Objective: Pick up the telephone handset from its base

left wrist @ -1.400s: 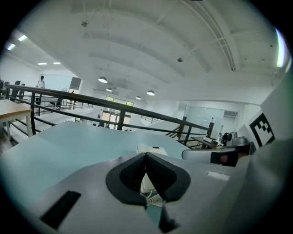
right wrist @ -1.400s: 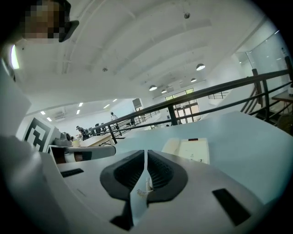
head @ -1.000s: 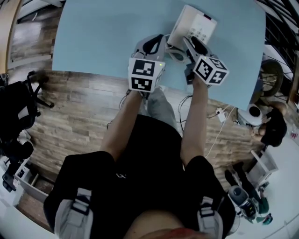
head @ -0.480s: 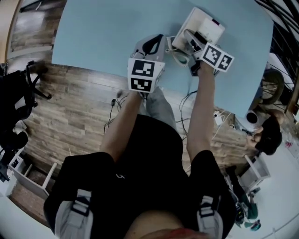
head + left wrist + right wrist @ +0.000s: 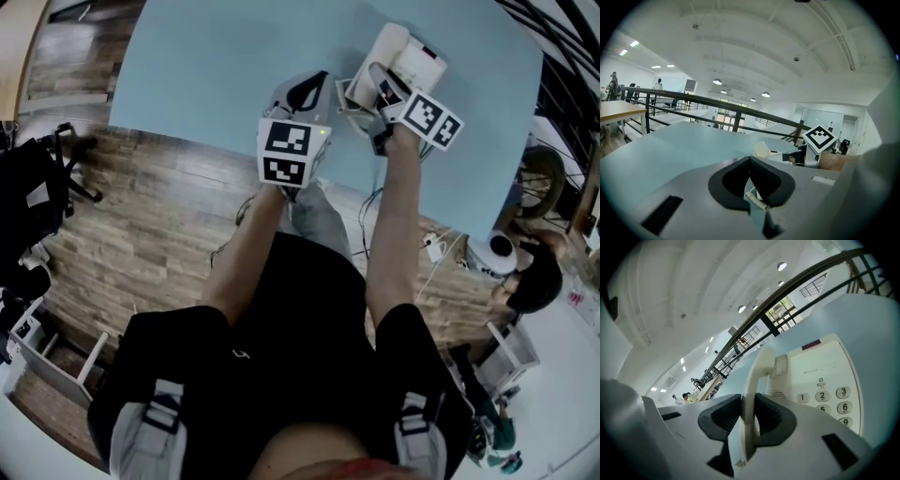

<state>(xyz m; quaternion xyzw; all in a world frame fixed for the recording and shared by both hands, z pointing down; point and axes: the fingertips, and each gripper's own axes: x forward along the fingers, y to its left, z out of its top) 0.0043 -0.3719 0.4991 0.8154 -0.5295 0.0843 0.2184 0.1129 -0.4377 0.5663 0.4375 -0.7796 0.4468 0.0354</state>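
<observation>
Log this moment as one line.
step: grasp | right gripper: jaws closing on handset | left gripper: shut, empty | base: on table

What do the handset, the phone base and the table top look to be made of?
The handset: cream moulded plastic, smooth, with a soft sheen along its edge. The base: same cream plastic, matte; its keys look like plastic or rubber. The table top: pale blue, flat and even, likely laminate or painted board.
</observation>
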